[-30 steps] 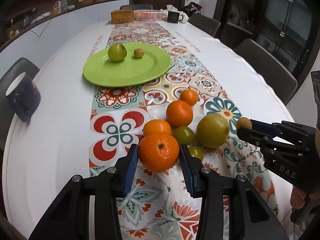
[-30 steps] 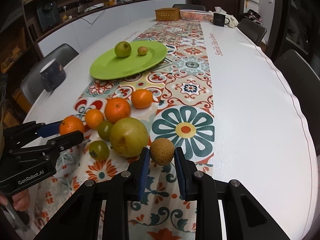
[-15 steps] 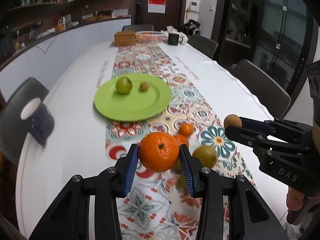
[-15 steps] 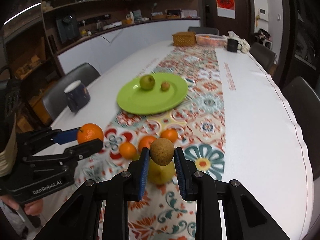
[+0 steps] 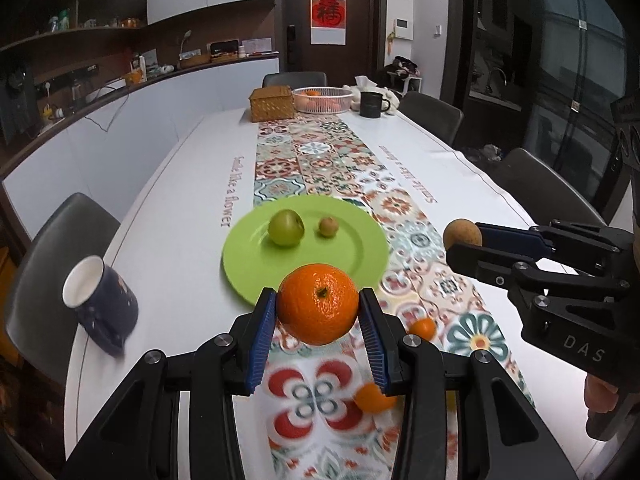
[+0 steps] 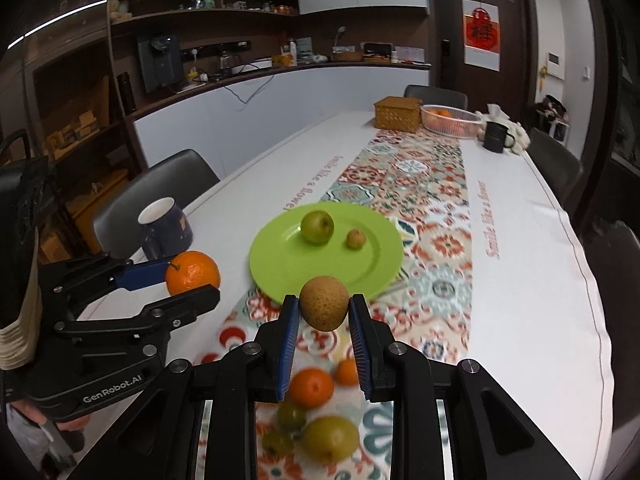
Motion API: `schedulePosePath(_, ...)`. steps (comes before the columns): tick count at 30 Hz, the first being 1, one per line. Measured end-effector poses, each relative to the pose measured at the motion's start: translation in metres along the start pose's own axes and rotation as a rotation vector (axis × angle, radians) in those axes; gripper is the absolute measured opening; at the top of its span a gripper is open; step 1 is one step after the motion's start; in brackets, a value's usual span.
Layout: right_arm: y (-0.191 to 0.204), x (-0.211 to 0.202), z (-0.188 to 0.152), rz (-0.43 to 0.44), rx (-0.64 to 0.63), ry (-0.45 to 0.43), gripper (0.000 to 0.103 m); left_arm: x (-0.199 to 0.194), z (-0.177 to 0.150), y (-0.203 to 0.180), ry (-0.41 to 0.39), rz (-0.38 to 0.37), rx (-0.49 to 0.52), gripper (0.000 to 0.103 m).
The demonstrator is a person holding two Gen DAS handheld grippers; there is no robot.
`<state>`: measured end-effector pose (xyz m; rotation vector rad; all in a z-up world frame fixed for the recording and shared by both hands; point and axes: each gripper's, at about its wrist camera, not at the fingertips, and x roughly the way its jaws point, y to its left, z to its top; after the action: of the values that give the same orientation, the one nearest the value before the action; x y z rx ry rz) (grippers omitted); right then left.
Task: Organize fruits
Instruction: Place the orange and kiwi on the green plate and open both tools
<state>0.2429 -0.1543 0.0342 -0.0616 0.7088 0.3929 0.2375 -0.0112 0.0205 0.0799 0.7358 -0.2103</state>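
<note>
1. Both grippers have risen off the surface (image 5: 192,200) since a second ago, carrying fruit toward the green plate (image 5: 360,240).
2. Left gripper (image 5: 318,320) clamps the orange (image 5: 318,303), hovering at the plate's 6 o'clock edge.
3. Right gripper (image 6: 324,326) grips the brown fruit (image 6: 324,303), airborne near the plate's 6 o'clock rim.

Left wrist view: orange (image 5: 318,303) in the left tongs (image 5: 319,330) hides the green plate (image 5: 256,272) near rim. Loose oranges (image 5: 374,398) on the runner (image 5: 316,396) are motion-blurred and partly behind the tong fingers (image 5: 372,340). Mug (image 5: 100,310) at the counter's left edge is smeared. Right wrist view: fruit pile (image 6: 316,420) under the right tongs (image 6: 324,338) is blurred and partly occluded. Shelf items (image 6: 240,6) are too small to identify.
</note>
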Motion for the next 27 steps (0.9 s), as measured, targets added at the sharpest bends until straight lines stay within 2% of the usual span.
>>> schedulePosePath(5,-0.002,0.029,0.02,0.018,-0.023,0.023,0.027,0.026,0.017,0.015,0.016,0.006,-0.017,0.041)
schedulePosePath(11,-0.008,0.068,0.028,0.036,-0.026,0.075,0.027,0.061,0.025,0.028,0.062,0.005,-0.025,0.041)
schedulePosePath(21,-0.02,0.136,0.019,0.07,-0.017,0.2,0.027,0.123,0.008,0.036,0.2,0.005,-0.028,0.041)
schedulePosePath(26,-0.025,0.151,0.015,0.071,-0.011,0.223,0.027,0.133,0.005,0.036,0.234,0.016,-0.015,0.041)
schedulePosePath(27,-0.026,0.152,0.015,0.062,-0.009,0.222,0.03,0.132,0.006,0.037,0.232,0.02,-0.016,0.044)
